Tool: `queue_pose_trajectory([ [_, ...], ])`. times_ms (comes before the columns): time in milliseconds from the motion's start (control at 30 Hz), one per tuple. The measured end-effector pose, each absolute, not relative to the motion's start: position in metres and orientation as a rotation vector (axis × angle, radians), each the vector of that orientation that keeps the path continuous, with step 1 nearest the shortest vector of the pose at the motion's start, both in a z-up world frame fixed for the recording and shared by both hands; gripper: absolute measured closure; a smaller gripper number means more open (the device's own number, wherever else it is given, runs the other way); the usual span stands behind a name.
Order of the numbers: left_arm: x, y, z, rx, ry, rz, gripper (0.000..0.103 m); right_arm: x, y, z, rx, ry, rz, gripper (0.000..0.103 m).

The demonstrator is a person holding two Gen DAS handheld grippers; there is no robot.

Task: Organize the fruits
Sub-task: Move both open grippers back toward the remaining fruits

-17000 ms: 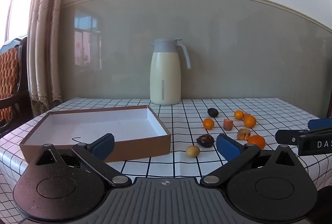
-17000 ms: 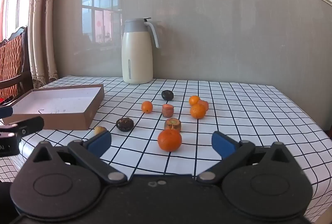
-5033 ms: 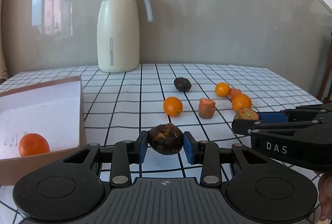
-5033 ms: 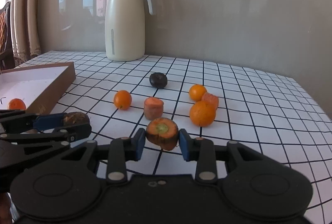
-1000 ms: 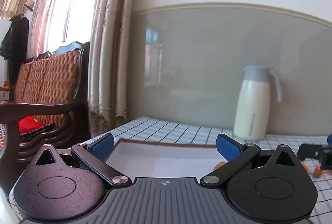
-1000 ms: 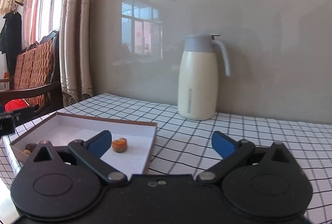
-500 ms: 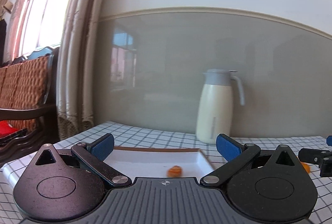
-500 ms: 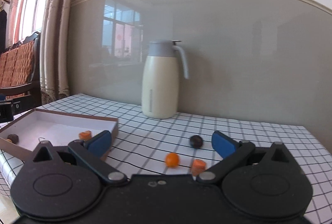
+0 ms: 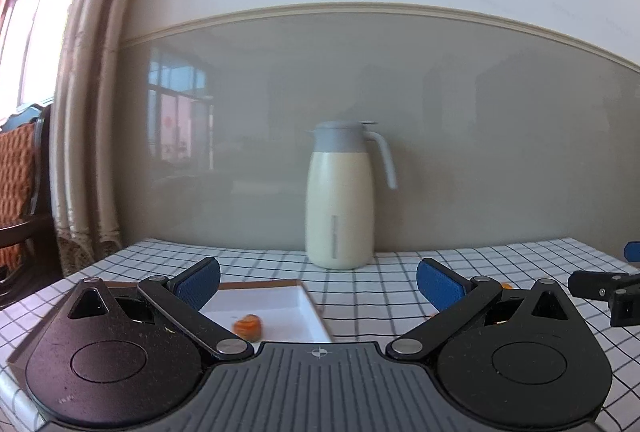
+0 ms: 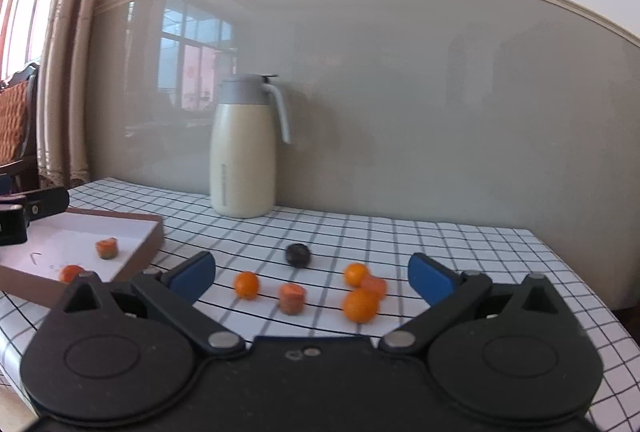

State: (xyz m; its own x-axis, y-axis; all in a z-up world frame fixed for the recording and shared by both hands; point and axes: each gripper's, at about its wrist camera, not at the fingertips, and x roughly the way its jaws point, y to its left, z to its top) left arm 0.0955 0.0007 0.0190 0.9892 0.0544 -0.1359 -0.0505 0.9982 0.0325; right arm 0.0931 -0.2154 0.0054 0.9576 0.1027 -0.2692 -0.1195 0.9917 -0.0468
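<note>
Both grippers are open and hold nothing. My left gripper (image 9: 318, 282) hovers over the near right corner of the brown cardboard box (image 9: 310, 306), where a cut orange piece (image 9: 248, 326) lies on the white floor. My right gripper (image 10: 310, 278) faces the loose fruit on the checked cloth: a small orange (image 10: 246, 285), an orange chunk (image 10: 292, 298), a dark round fruit (image 10: 298, 255), and a cluster of oranges (image 10: 360, 306). In the right wrist view the box (image 10: 138, 246) holds the cut piece (image 10: 107, 248) and an orange (image 10: 71, 273). The left gripper's tip (image 10: 44, 202) shows above the box.
A cream thermos jug (image 9: 340, 200) with a grey lid stands at the back by the grey wall panel. The table's right edge (image 10: 580, 284) drops off beyond the fruit. Curtains and a wooden chair (image 9: 20, 192) are at the left.
Both views have swung to the right, away from the box and toward the fruit on the cloth. Both grippers stay open and empty.
</note>
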Motion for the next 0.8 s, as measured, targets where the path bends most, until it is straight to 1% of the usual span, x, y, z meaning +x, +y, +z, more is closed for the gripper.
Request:
queue_pose_trajectory([
  [233,0.109,-0.031,0.011,0.067,0.171,-0.015,0.0,0.095,-0.234,-0.002,-0.067,0.287,0.074,0.006],
  [433,0.128,-0.055,0.003,0.103,0.213,-0.045,0.0,0.111,-0.246,-0.008,-0.072,0.323,0.057,0.012],
  [467,0.133,-0.058,0.001,0.104,0.219,-0.047,0.001,0.115,-0.248,-0.009,-0.068,0.33,0.054,0.013],
  [500,0.137,-0.061,0.0,0.108,0.229,-0.049,0.004,0.118,-0.249,-0.01,-0.066,0.339,0.052,0.015],
  [533,0.143,-0.064,-0.002,0.11,0.246,-0.051,0.01,0.123,-0.25,-0.012,-0.063,0.35,0.052,0.018],
  [567,0.149,-0.067,-0.003,0.107,0.264,-0.056,0.013,0.128,-0.251,-0.014,-0.061,0.36,0.052,0.02],
  [633,0.161,-0.072,-0.007,0.099,0.296,-0.058,0.014,0.139,-0.252,-0.019,-0.058,0.384,0.051,0.024],
  [733,0.176,-0.079,-0.014,0.106,0.331,-0.064,0.015,0.156,-0.253,-0.027,-0.054,0.419,0.053,0.029],
  [800,0.183,-0.084,-0.019,0.11,0.358,-0.072,0.017,0.165,-0.253,-0.032,-0.052,0.442,0.056,0.031],
])
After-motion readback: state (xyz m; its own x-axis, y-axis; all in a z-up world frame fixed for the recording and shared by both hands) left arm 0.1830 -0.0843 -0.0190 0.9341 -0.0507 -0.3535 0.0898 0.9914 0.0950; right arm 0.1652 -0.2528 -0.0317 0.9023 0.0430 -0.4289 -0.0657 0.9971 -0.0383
